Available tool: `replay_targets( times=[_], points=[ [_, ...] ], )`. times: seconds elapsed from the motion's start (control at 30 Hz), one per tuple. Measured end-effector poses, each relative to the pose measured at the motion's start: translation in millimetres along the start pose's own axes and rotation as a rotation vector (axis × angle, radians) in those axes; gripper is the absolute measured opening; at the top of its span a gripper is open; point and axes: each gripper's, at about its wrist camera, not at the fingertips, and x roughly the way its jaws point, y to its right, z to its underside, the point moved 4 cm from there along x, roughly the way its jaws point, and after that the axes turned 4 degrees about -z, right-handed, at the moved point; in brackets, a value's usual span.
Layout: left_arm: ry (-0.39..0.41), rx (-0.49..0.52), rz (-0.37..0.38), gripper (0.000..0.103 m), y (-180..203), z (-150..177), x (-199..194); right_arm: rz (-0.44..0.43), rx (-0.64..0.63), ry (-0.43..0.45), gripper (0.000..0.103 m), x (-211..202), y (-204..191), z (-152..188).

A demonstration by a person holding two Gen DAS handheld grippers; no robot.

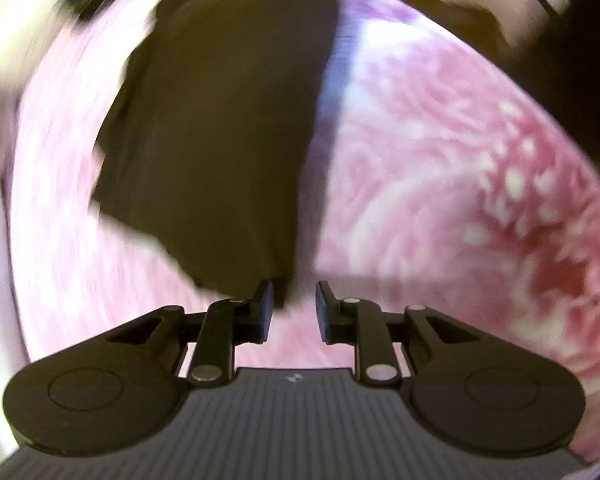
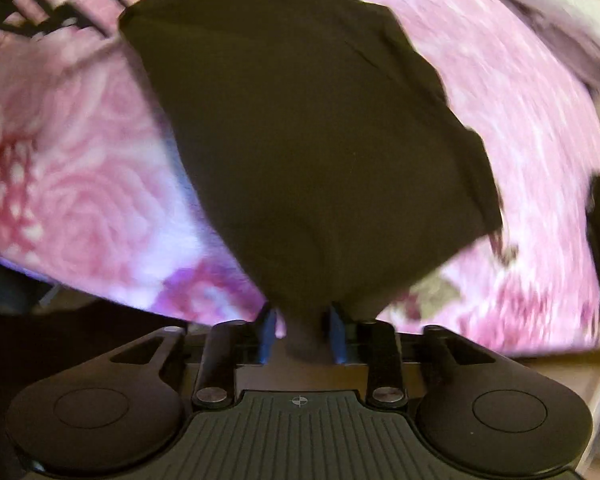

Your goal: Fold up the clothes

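My left gripper (image 1: 294, 307) stands with its jaws narrowly apart and nothing pinched; the edge of the dark brown folded cloth garment (image 1: 220, 132) lies just past its left fingertip, spread on the pink rose-patterned bedcover (image 1: 440, 184). My right gripper (image 2: 302, 334) has a bunched corner of the same dark garment (image 2: 300, 140) between its blue pads (image 2: 268, 336), though whether they press on it I cannot tell.

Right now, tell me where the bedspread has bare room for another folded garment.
Bare floral bedspread lies on both sides of the dark garment. The wider patch is between the garment and the bed's edge. The middle, under the garment, is taken.
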Motion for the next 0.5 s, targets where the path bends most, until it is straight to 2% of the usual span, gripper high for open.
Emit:
replay_targets(
  times=[0.1,0.23,0.3,0.4,0.5],
  points=[
    [-0.032,-0.200,0.011,0.021,-18.8,5.7,-16.9,-0.015,0.191,0.033,0.050,-25.4,-2.6,3.7],
    [-0.008,-0.348,-0.009,0.023,-30.5,7.8,-41.6,-0.111,0.531,0.109,0.051,-53.1,-1.3,6.3],
    [0.002,-0.410,0.014,0.025,-32.1,1.2,-50.3,-0.150,0.680,0.140,0.051,-65.3,-2.3,10.7],
    [0.009,-0.468,0.037,0.030,-31.6,-10.9,-61.6,-0.163,0.802,0.179,0.051,-89.1,-3.4,19.6],
    [0.017,-0.456,0.018,0.031,-23.5,-27.8,-68.3,-0.165,0.828,0.188,0.051,-103.6,-5.1,29.4]
  ],
)
